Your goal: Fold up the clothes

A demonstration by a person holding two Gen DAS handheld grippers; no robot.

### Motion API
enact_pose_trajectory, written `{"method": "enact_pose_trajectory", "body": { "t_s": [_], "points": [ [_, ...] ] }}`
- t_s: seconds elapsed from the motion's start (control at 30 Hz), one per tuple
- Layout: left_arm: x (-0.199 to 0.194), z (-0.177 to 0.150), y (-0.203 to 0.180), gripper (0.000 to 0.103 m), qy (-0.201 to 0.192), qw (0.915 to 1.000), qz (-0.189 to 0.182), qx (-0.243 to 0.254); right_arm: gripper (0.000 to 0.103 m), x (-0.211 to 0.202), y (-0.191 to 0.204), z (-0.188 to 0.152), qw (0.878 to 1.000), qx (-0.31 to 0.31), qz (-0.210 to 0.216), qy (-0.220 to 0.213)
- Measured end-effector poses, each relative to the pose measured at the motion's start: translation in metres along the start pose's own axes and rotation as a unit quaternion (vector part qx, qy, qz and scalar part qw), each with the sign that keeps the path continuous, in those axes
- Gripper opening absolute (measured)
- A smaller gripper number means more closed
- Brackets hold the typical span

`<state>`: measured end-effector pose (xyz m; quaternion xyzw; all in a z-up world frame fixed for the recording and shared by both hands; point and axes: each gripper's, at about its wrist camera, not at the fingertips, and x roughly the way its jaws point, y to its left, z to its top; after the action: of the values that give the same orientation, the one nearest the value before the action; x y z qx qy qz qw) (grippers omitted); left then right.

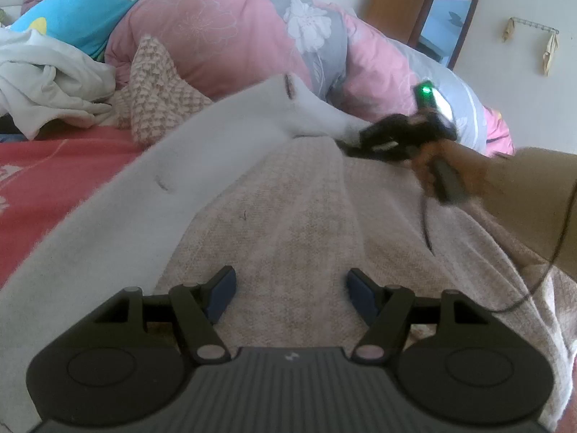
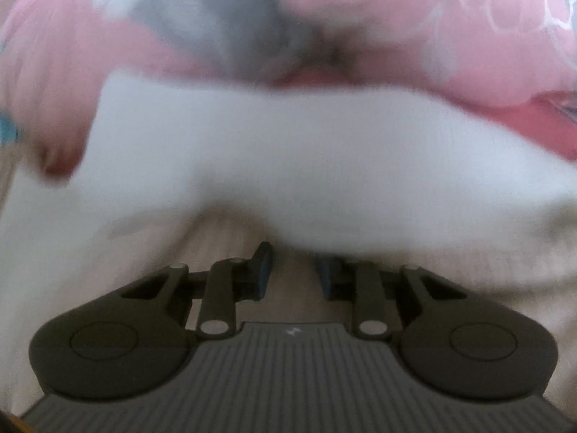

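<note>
With our left gripper (image 1: 290,288) wide and idle, our narrowed right gripper (image 2: 293,265) barely catches the coat (image 1: 144,195); it may slip.

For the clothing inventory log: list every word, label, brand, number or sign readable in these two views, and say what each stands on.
No readable text in either view.
Left hand-held gripper: a small pale emblem on its ribbed body, a mark and not letters.
Right hand-held gripper: the same kind of emblem, blurred.
White garment: no tag or print visible.
Blue cloth with white stripes: stripes only, no lettering.
</note>
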<state>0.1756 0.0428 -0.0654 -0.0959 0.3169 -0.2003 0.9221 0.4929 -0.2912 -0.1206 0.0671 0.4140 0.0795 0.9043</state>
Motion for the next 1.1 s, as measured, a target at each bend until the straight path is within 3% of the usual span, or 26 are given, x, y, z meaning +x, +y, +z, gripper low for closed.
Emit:
{"method": "enact_pose_trajectory", "body": {
  "t_s": [0.13,0.3,0.43,0.5,0.63,0.73,0.83,0.9,0.97,1.03,1.1],
  "points": [
    [0.0,0.0,0.002,0.07,-0.001,1.0,-0.003,-0.003,0.017,0.032,0.0,0.03,0.999,0.021,-0.014,-0.03],
    [0.0,-0.001,0.003,0.07,-0.003,1.0,-0.006,-0.004,0.015,0.057,0.006,0.046,0.997,0.04,-0.029,-0.056],
    [-0.001,-0.002,0.004,0.07,-0.004,1.0,-0.007,-0.006,0.015,0.06,0.016,0.044,0.996,0.047,-0.034,-0.067],
    [-0.001,-0.002,0.003,0.07,-0.005,0.9999,-0.006,-0.007,0.018,0.05,0.017,0.048,0.996,0.063,-0.026,-0.053],
    [-0.002,-0.002,0.002,0.07,-0.004,0.9999,-0.005,-0.008,0.036,-0.016,0.007,0.039,0.998,0.063,-0.001,-0.02],
    [-0.002,-0.001,0.002,0.07,-0.004,0.9999,-0.004,-0.009,0.036,-0.08,0.003,0.02,0.999,0.026,0.025,-0.012],
    [-0.003,-0.001,0.001,0.07,-0.005,0.9999,-0.004,-0.01,0.036,-0.128,0.024,-0.012,0.996,-0.061,0.05,0.038],
    [-0.003,-0.001,0.001,0.07,-0.005,0.9999,-0.004,-0.01,0.035,-0.143,0.043,-0.05,0.986,-0.136,0.058,0.081],
    [-0.003,-0.001,0.002,0.07,-0.005,0.9999,-0.004,-0.011,0.034,-0.158,0.062,-0.088,0.968,-0.21,0.065,0.123],
    [-0.003,-0.001,0.003,0.07,-0.006,0.9999,-0.005,-0.013,0.03,-0.173,0.081,-0.127,0.942,-0.283,0.07,0.165],
    [-0.003,-0.001,0.005,0.07,-0.005,0.9998,-0.008,-0.016,0.03,-0.189,0.081,-0.171,0.913,-0.348,0.037,0.211]
  ]
}}
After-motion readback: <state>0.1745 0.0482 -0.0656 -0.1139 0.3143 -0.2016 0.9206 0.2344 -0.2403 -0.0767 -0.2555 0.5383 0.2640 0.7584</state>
